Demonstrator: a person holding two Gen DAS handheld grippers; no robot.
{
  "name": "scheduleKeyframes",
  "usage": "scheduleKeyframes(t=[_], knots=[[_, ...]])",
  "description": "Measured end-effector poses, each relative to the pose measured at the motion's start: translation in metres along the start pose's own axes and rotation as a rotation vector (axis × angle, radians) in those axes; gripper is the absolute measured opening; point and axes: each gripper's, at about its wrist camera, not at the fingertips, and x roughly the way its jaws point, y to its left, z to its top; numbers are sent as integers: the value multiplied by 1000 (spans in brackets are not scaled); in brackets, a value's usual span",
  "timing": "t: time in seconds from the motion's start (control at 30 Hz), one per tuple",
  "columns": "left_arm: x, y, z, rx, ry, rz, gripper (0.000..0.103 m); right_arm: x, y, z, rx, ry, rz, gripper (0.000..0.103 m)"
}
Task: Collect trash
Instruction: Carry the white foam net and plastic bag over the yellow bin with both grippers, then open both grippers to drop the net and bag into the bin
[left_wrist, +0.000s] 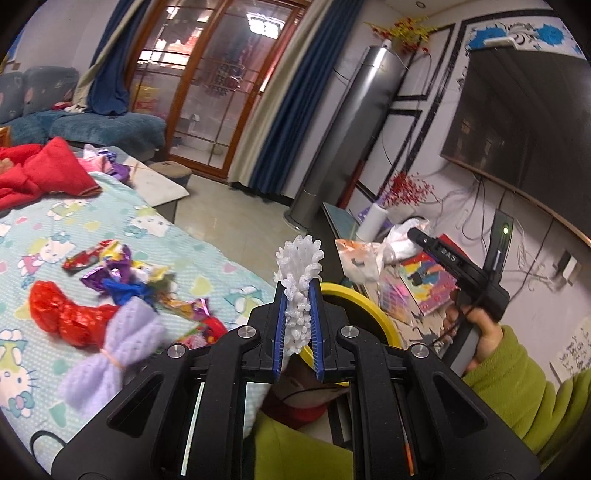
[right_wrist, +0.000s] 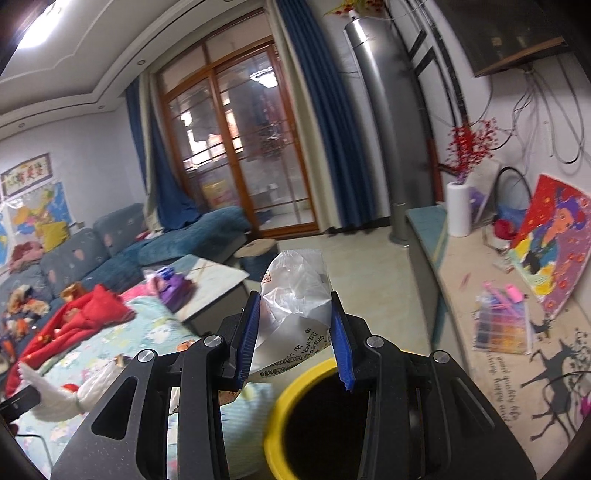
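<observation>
1. Left claw (left_wrist: 298, 317): clamped narrow on a white foam net (left_wrist: 300, 284), most of the net sticking up past the blue pads (left_wrist: 281, 325); yellow bin (left_wrist: 373, 314) just behind and below the tips.
2. Right claw (right_wrist: 293, 332): half closed on a crumpled clear plastic bag (right_wrist: 295, 291), printed end hanging down between the pads (right_wrist: 248, 332); bin (right_wrist: 280, 402) with its dark mouth directly under the right-hand pad.
3. Risk, left: springy, light net likely to cling to a ribbed pad on release, or to bounce off the rim and land on the floor; caused by letting go before the tips sit over the opening.
4. Risk, right: slippery film, held only at a fold, liable to slide out early and drift past the rim toward the bedspread (right_wrist: 110, 343).
5. Risk, both: two claws converging on one narrow mouth, so possible knock between them or a nudge tipping the bin.
6. Pose, left: pointing forward and slightly down, tips level with the far rim, not yet above the hole.
7. Pose, right: hand (left_wrist: 476, 332) wrapped round the grip, green sleeve (left_wrist: 517, 384) bent in from the right, claw tilted gently down over the bin.
8. Remaining litter: wrappers (left_wrist: 122, 266), a red net (left_wrist: 70, 314) and a purple net (left_wrist: 110, 354) lying on the bedspread to the left, well apart from the bin.
</observation>
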Motion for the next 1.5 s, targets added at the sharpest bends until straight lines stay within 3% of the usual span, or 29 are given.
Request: scheduleKeyframes(t=[0.83,1.27,1.47,1.5], knots=[[101,-67,-37,112,211,-101,8,23,-69,-14,-57,80,-250,35],[161,-96,-52,189,318,-115,8,43,-82,-27,-39,145,-270,36],[179,-103,-55,187,342,-135,9,52,-90,-33,14,170,-253,42],[181,-103,-55,181,341,-137,13,52,-91,-34,23,172,-248,45]])
